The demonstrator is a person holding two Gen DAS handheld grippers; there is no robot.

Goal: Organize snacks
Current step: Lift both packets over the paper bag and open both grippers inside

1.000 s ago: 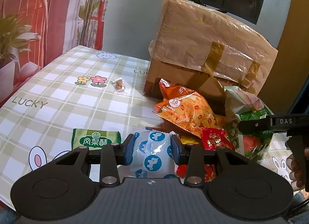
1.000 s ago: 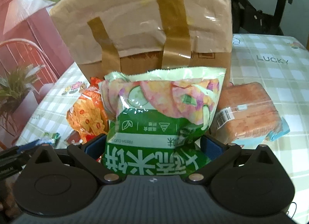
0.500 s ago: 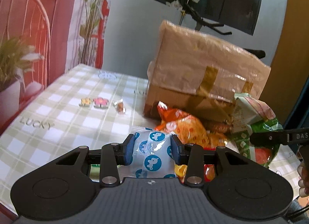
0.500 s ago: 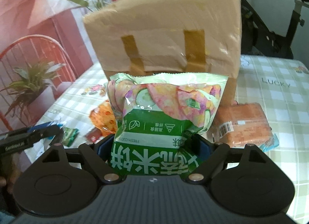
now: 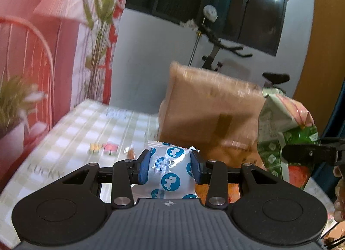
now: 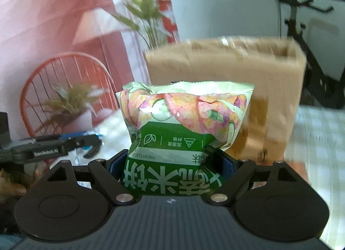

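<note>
A: What does the left gripper [image 5: 170, 167] have?

B: Its blue pads are pressed on both sides of a white packet with blue round prints [image 5: 170, 174]. The packet's long axis runs along the fingers, its crimped end pointing to 12 o'clock, away from the camera. It is held clear of the checked tablecloth [image 5: 71, 142].

A: And the right gripper [image 6: 170, 166]?

B: It clamps the green rice-cracker bag [image 6: 183, 129] at its lower part; the jaws have just been closing, with the bag between them. The bag stands upright, sealed top edge at 12 o'clock, long axis roughly vertical in the right wrist view, with the big white characters upside down.

A: Where are they relative to the box?

B: The brown cardboard box [image 6: 226, 90] sits behind the bag, toward 1 o'clock. From the left wrist, the box [image 5: 207, 110] is at 1 o'clock beyond the packet, and the green bag [image 5: 284, 133] is at 3 o'clock, gripped by the right gripper [image 5: 310, 153]. The background is motion-blurred.
</note>
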